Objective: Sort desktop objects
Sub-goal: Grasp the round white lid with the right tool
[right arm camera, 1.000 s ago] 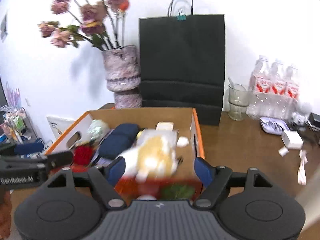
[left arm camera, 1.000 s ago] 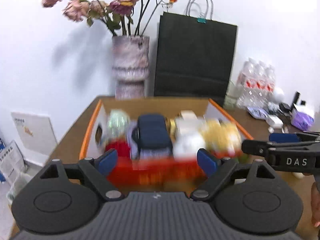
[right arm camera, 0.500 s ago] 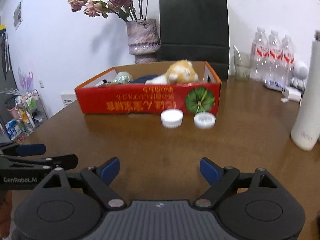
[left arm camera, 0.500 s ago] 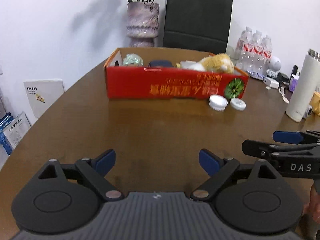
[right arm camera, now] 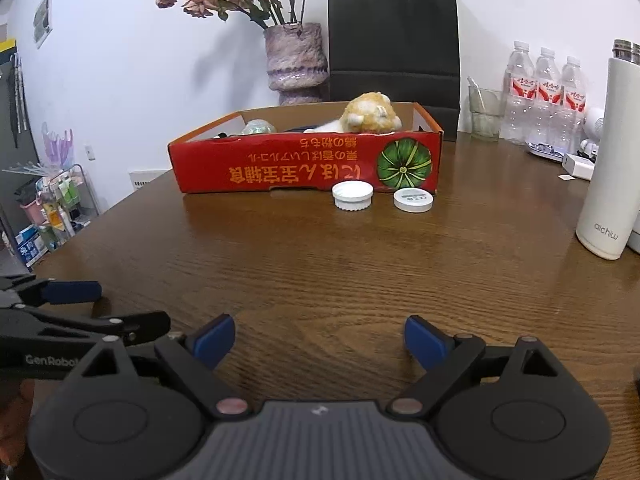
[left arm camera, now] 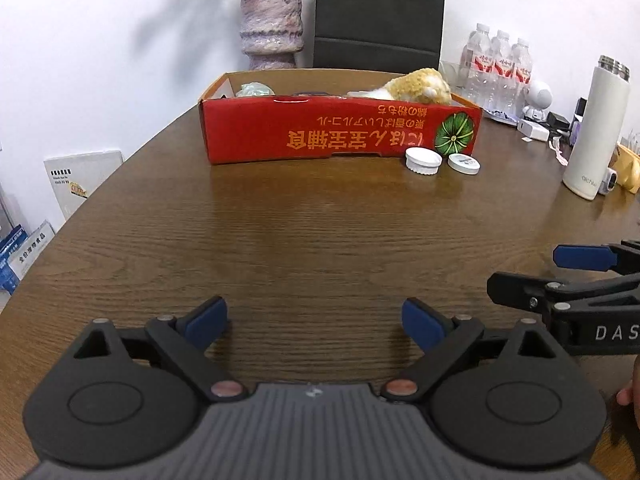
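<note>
Red cardboard box (left arm camera: 340, 136), open-topped, standing toward the far end of the wooden table (left arm camera: 312, 240); a yellow-and-white plush toy (right arm camera: 370, 114) lies in its right part, rising above the rim, and a pale green object (right arm camera: 259, 127) sits in its left part, with something dark blue between them, mostly hidden by the front wall. Two white round lids (right arm camera: 353, 195) (right arm camera: 413, 201) rest on the table just in front of the box's right end, side by side and apart from each other. A white flask (right arm camera: 610, 160) stands upright well to the right; water bottles (right arm camera: 544, 96), a black paper bag (right arm camera: 394, 36) and a vase of dried flowers (right arm camera: 296, 60) line the wall behind. Left gripper (left arm camera: 314, 320) and right gripper (right arm camera: 319, 338) hover over bare table well short of the box, beside each other; the jaws of both have just been opening and stand wide apart, nothing between them
</note>
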`<state>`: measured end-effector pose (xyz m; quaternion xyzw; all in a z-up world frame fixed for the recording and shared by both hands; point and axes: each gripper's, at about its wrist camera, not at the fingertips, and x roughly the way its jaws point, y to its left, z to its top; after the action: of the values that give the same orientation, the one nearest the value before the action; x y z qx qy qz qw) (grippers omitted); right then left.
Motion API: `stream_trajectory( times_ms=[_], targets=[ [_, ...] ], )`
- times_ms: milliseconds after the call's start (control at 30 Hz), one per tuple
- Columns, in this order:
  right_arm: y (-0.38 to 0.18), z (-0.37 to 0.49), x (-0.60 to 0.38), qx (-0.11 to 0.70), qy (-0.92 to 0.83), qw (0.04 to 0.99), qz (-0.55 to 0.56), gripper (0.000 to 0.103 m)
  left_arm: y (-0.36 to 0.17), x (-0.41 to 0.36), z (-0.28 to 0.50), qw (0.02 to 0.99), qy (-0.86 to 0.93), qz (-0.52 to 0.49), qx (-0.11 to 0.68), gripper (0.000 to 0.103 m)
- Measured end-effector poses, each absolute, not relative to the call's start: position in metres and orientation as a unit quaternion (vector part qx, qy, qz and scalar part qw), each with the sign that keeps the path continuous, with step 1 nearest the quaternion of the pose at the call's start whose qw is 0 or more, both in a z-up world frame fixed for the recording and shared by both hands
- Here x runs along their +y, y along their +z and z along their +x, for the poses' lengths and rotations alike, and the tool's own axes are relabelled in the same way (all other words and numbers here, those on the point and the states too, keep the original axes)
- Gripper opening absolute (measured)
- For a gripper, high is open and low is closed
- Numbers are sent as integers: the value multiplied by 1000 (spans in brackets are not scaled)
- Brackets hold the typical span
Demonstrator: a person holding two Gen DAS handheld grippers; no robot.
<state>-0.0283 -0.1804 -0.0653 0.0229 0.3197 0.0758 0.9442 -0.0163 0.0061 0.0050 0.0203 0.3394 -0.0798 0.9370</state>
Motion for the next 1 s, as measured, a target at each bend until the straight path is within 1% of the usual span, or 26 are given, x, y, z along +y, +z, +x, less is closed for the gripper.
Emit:
stream_trajectory(
  times_ms=[367,433,500,600,667,767,833,900,1000],
  targets=[
    [-66,-22,-187,327,62,942,46,92,4,4,-17,938,-79,22,337,98],
    [-65,-17,-188,331,54,941,40,89,5,7,-13,938,-76,3,337,98],
    [-63,-13,-190,321,45,945,35,89,9,10,-6,936,-75,-12,343,98],
    [-61,6,-198,311,33,950,10,88,18,3,7,941,-90,-10,326,98],
    [-61,25,-206,306,18,952,-7,85,23,-5,18,947,-88,1,310,96],
    [-61,62,-218,321,7,947,1,80,29,-21,37,948,-107,4,299,92],
    [-62,85,-224,327,11,945,11,72,31,-33,51,946,-128,5,299,87],
    [-63,105,-228,328,11,945,15,69,30,-47,62,943,-140,14,302,86],
    [-68,128,-232,333,6,943,17,60,28,-63,80,939,-157,31,305,83]
  ],
)
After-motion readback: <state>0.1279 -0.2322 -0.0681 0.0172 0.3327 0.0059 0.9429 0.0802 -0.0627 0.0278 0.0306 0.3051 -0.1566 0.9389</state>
